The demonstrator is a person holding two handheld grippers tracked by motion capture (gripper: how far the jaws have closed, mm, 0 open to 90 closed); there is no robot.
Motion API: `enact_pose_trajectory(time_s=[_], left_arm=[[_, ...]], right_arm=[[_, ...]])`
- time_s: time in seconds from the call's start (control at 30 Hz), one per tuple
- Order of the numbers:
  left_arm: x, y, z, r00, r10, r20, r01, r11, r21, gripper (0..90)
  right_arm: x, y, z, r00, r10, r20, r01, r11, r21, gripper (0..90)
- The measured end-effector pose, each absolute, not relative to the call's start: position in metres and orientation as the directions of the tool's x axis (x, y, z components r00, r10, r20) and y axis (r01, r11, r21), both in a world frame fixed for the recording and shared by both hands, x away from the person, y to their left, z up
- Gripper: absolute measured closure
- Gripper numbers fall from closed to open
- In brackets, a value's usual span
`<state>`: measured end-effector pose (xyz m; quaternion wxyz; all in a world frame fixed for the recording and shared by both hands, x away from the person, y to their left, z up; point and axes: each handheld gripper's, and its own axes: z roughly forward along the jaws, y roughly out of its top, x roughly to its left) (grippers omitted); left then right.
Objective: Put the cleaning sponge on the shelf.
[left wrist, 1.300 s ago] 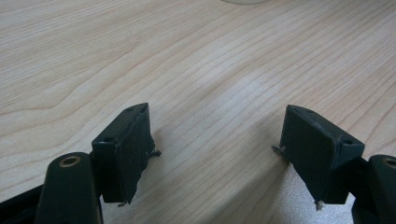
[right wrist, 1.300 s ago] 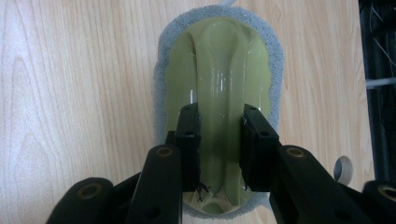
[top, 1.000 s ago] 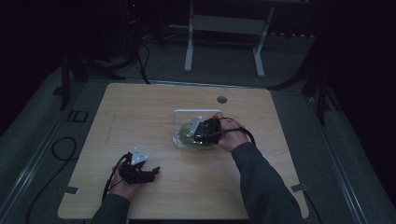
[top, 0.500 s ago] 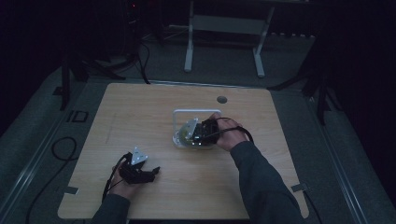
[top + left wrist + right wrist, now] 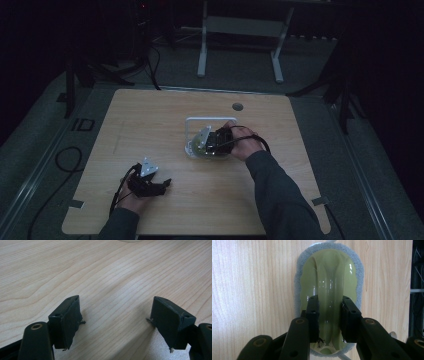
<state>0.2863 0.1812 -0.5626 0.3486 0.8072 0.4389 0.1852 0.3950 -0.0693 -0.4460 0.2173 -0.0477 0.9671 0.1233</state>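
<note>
We note little change over the last second: the right gripper (image 5: 329, 322) has stayed clamped on the raised handle of the oval yellow-green plastic scrubbing brush with grey pad edging (image 5: 329, 280), which suggests the grip is settled and a lift or wipe comes next. The brush sits on the pale wooden table (image 5: 150, 125) just right of centre, beside a white frame (image 5: 192, 122). At seven o'clock, the left gripper (image 5: 116, 315) rests spread wide, holding nothing
</note>
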Motion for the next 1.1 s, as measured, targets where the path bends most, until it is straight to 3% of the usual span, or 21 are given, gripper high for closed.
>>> enact_pose_trajectory(time_s=[1.1], left_arm=[[0.286,0.181,-0.563,0.547,0.837,-0.005,0.58,-0.374,0.724,24.2]], right_arm=[[0.401,-0.064,-0.457,-0.902,-0.038,-0.431,-0.139,0.969,0.204,71.7]])
